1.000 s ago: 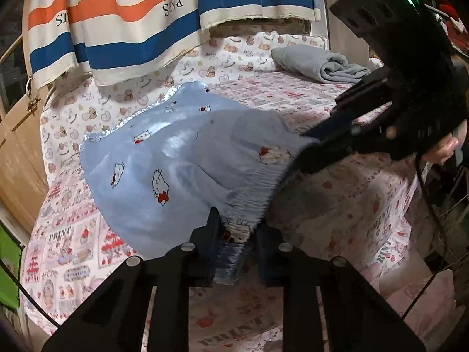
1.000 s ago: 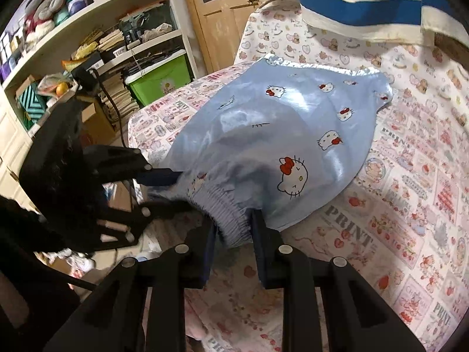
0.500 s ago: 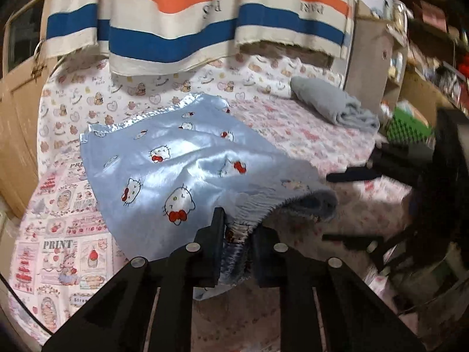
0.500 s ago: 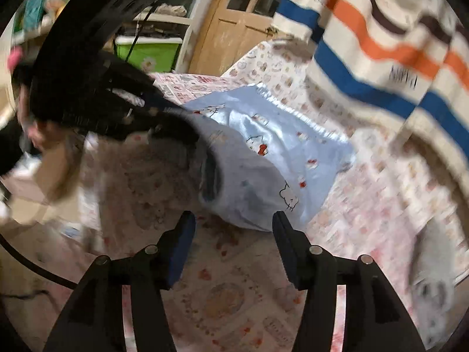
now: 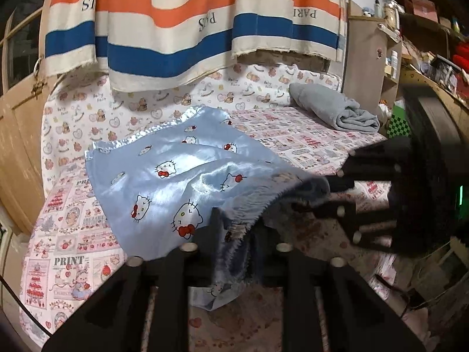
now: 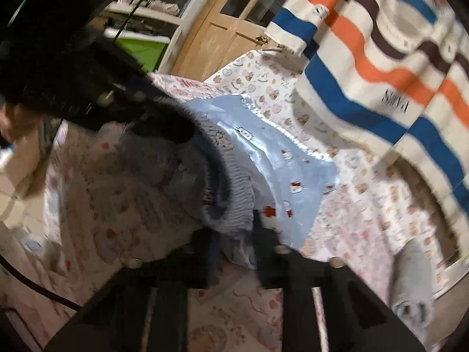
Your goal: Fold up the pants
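Two grippers pinch the elastic waistband of the glossy pale-blue cat-print pants (image 5: pixel 164 187), lifted near, legs trailing far on the printed bedsheet (image 5: pixel 307 143) — left gripper (image 5: pixel 237 231) and right gripper (image 6: pixel 234 237) each clamped. Risk: slippery satin slipping free — uneven fold.

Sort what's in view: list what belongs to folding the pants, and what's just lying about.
Job in hand:
blue Hello Kitty pants
left gripper, gripping the waistband
right gripper, also on the waistband

Lying about:
grey towel
striped cloth
green bin
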`<state>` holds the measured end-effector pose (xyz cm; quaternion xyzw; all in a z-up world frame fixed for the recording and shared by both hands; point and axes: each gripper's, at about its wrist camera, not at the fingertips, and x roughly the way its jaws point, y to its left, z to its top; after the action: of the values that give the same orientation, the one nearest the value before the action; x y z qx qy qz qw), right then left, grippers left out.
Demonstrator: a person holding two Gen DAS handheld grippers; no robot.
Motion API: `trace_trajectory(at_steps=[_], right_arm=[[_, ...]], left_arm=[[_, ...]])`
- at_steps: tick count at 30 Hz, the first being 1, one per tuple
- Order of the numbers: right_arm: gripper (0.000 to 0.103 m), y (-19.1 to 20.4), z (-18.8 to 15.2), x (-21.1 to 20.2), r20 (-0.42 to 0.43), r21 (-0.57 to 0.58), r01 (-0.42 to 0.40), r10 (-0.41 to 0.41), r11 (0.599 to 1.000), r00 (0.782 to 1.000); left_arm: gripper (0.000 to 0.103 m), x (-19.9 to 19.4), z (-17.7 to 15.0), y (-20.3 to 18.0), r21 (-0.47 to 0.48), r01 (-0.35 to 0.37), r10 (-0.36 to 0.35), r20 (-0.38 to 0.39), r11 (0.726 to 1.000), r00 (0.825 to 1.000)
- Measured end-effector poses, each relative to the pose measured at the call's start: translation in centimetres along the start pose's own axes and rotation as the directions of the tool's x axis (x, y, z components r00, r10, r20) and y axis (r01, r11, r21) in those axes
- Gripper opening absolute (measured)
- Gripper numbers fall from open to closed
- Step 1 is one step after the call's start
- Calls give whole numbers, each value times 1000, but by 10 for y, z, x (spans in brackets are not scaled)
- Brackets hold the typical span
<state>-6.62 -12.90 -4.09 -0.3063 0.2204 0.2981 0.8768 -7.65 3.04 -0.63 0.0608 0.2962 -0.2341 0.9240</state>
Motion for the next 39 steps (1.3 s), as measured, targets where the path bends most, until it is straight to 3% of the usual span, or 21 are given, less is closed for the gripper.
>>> trace_trajectory(at_steps=[2, 3, 5, 8, 12, 15, 16, 17, 18, 20, 24, 29, 34, 37, 39], right_arm=[[13, -18, 3, 0, 5, 100, -107, 107, 989, 994], [12, -29, 4, 1, 8, 160, -157, 158, 975, 987], [12, -47, 2, 4, 8, 248, -207, 212, 946, 977], [11, -66, 3, 7, 13, 318, -221, 229, 922, 973], [11, -79, 5, 9, 35, 374, -280, 288, 884, 957], [11, -80, 6, 9, 37, 375, -283, 290, 883, 956], [11, -81, 6, 10, 39, 380, -283, 291, 880, 956], [11, -82, 6, 8, 40, 384, -272, 279, 882, 960], [11, -81, 7, 6, 39, 376, -232, 234, 897, 971], [11, -78, 6, 2, 42, 339, -185, 182, 922, 982], [11, -88, 0, 4, 59, 396, -260, 258, 881, 964], [11, -104, 13, 8, 99, 405, -261, 242, 876, 965], [11, -127, 33, 34, 105, 449, -213, 186, 868, 977], [11, -142, 42, 54, 98, 475, -217, 194, 853, 976], [11, -153, 47, 69, 96, 503, -229, 210, 833, 973]], left_arm=[[64, -7, -5, -1, 11, -16, 16, 47, 1000, 999], [69, -12, -8, -1, 14, -29, 28, 82, 999, 996], [69, -19, -13, -4, 28, -20, 17, 112, 999, 994], [75, -25, -18, -8, 39, 29, -33, 126, 999, 991], [75, -14, -24, -20, 88, -32, 23, 109, 996, 994], [75, -1, -25, -18, 88, -44, 36, 86, 995, 996], [73, 3, -25, -17, 90, -55, 48, 81, 994, 996], [54, 7, -26, -16, 95, -72, 65, 80, 993, 995], [24, 11, -26, -14, 104, -94, 87, 74, 990, 993], [4, 18, -27, -9, 98, -110, 106, 42, 989, 993], [3, 9, -24, 1, 80, -125, 119, 81, 989, 990], [9, 3, 2, 10, 75, -133, 125, 106, 988, 987], [10, 23, 30, 41, -18, -164, 165, 52, 986, 985], [10, 41, 39, 59, -78, -241, 241, -5, 967, 970], [10, 50, 41, 68, -102, -243, 242, -23, 965, 970]])
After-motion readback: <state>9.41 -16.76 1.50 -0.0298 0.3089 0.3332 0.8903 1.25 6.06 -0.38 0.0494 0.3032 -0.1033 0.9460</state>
